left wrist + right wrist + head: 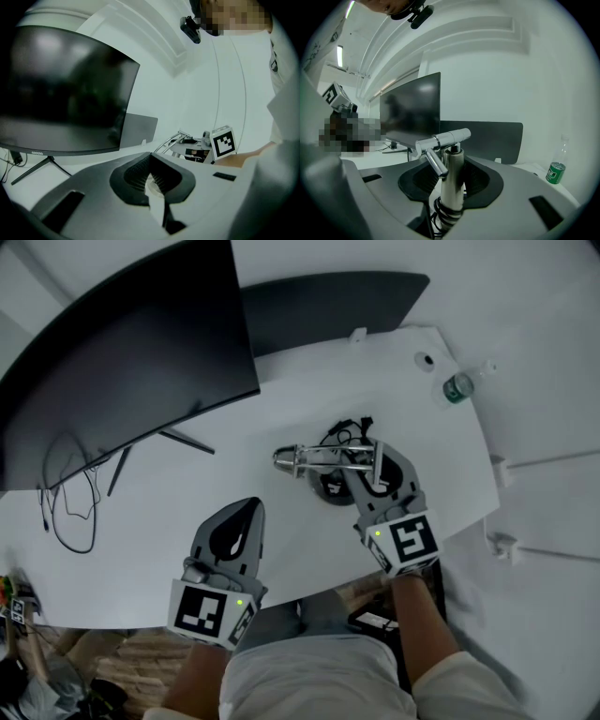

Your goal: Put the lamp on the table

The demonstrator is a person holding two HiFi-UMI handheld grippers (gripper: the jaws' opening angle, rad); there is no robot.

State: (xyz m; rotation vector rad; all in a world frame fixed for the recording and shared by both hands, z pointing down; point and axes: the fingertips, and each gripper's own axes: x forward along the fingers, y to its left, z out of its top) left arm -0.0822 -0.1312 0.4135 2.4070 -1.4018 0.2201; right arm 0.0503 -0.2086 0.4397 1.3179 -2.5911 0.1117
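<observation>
Item: lamp, chrome, with a straight stem, a crossbar head and a dark round base. It stands upright on the white worktop, right of centre and near the front edge, so the placing looks done or all but done. Its cord lies in loose black loops just behind the base. Right tongs: spread wide with the lamp's stem between them; the right gripper view shows a gap on each side of the stem, so the pads do not press on it. Left tongs: tips drawn together with nothing between them, held over bare worktop to the left of the lamp and well apart from it. Step in hand, as judged: letting go and clearing the lamp. Done well, the right tongs would keep their spread and draw straight back toward the person, touching neither stem nor crossbar and not catching the cord, so that the lamp is neither tipped nor dragged. Containers: one clear bottle with a green label, at the far right corner of the worktop; its contents cannot be made out. Other items: monitor at the left rear, dark panel behind it, and thin cables at the left.
</observation>
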